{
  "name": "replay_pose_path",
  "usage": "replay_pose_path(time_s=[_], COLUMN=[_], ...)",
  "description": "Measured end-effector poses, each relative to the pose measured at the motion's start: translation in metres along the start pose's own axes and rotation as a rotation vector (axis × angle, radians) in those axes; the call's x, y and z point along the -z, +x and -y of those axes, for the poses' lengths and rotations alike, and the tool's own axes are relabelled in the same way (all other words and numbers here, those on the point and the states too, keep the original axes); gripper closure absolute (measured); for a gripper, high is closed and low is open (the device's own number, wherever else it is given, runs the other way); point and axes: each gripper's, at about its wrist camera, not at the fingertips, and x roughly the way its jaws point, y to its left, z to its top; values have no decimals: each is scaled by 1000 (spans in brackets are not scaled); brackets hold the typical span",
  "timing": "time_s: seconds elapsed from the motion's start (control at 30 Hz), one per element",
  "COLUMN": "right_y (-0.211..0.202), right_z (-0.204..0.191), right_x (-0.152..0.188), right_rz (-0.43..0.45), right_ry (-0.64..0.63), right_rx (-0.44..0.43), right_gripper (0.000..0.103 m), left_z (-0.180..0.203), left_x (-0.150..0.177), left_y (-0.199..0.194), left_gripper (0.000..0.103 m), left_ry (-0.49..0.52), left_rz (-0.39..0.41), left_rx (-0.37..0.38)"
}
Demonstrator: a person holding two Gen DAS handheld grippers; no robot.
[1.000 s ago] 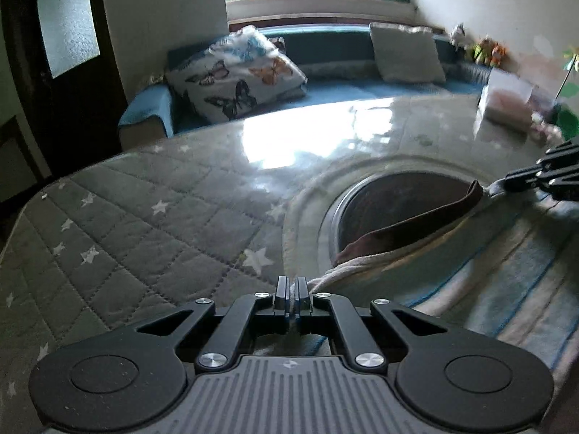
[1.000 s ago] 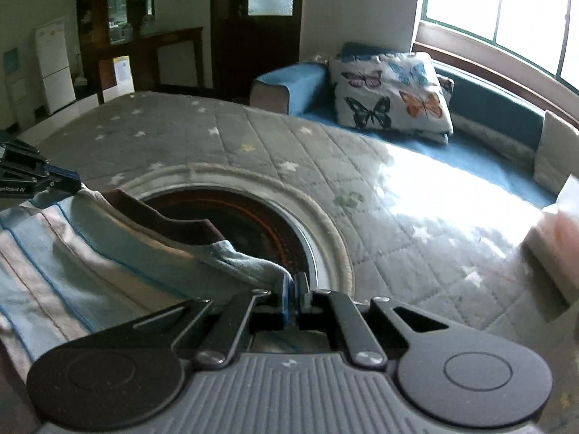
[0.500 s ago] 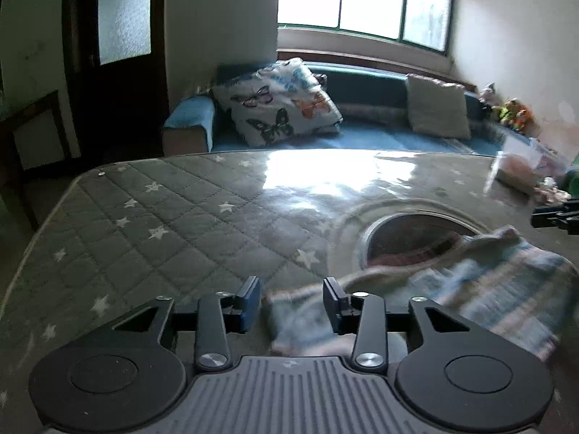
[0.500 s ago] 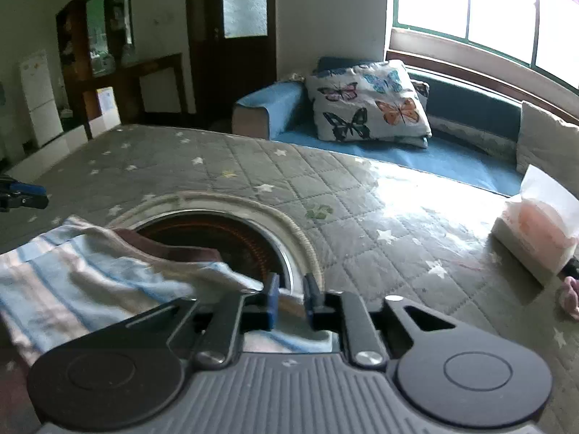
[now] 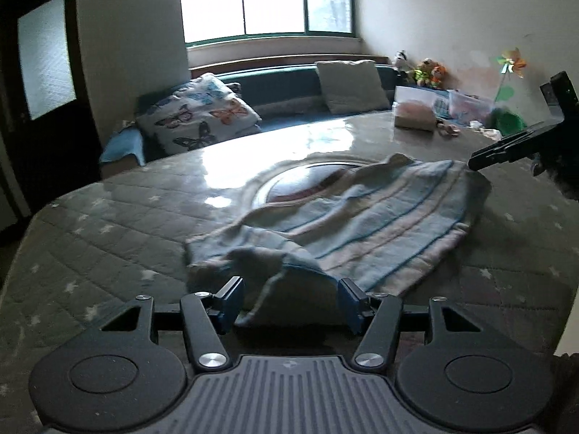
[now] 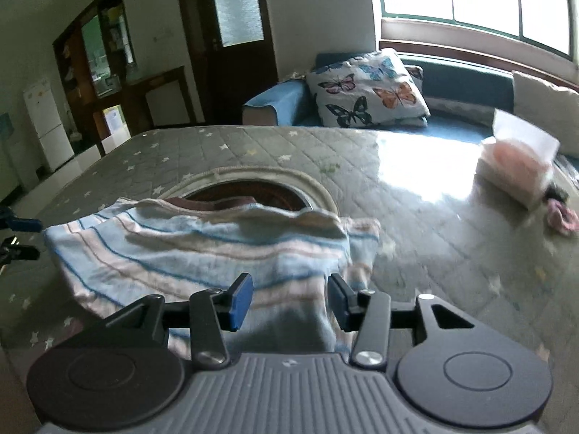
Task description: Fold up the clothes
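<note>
Striped cloth [image 5: 362,217] partly over round table opening [image 5: 307,181]

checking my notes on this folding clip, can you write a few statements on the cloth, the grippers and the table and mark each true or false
1. The blue-and-cream striped cloth lies on the grey quilted star-pattern table cover. True.
2. The left gripper is clamped shut on the cloth. False: its jaws are opening, pads clear of it.
3. The right gripper has a gap between its blue pads. True.
4. The cloth covers the round opening in the table fully. False: only partly.
5. A butterfly-print cushion lies on the table. False: on the blue sofa.
</note>
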Motion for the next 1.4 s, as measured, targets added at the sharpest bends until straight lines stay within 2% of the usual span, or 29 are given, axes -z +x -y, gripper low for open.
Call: replay_pose_path(time_s=[0.1, 0.2, 0.3, 0.33, 0.37, 0.47, 0.63, 0.67, 0.7, 0.73, 0.77, 0.87, 1.0, 1.1, 1.2, 1.3, 1.4], right_y=[-10, -11, -8, -6, -5, -4, 2, 4, 6, 7, 6, 1, 10, 9, 6, -4, -6], right_z=[4, 7, 12, 12, 11, 12, 19, 20, 20, 19, 19, 24, 35, 39, 32, 23, 15], right_x=[12, 20, 27, 28, 29, 28, 25, 25, 26, 28, 30, 41, 62, 63, 58, 43, 28], right_rz=[-10, -27, -44, -48, -49, -34, -24, -29, -35, -40, -39, -29, -67, -65, -85, -42, 0], right_ry=[25, 42, 73, 76, 78, 81, 100, 101, 100, 105, 120, 167, 249, 272, 201, 120, 93], right_rx=[-6, 2, -6, -8, -11, -14, -4, -10, -22, -34, -30, -8, 9, 2, 35, 64, 37], right_gripper=[57, 57, 58, 59, 62, 63, 63, 66, 83, 94, 98, 98, 98, 97, 93, 91, 91], left_z=[4, 3, 3, 3, 3, 1, -2, -2, -3, -4, -5, -8, -16, -22, -23, -26, -24], left_x=[3, 4, 6, 7, 8, 11, 19, 21, 22, 23, 25, 35, 55, 63, 60, 57, 52], left_y=[5, 7, 9, 9, 8, 3, -1, -2, -3, -4, -6, -8, 0, 1, -6, -13, -18], left_gripper=[44, 51, 69, 82, 88, 93, 95, 96, 96, 96, 96, 96, 96, 95, 92, 92, 81], left_ry=[17, -3, -14, -20, -30, -56, -101, -117, -135, -152, -171, -234, -323, -372, -360, -357, -356], left_rz=[6, 19, 15, 17, 18, 30, 27, 29, 34, 40, 44, 32, -36, -53, -52, -51, -35], left_rx=[10, 28, 29, 25, 18, 7, -18, -20, -22, -27, -34, -45, -47, -44, -67, -87, -111])
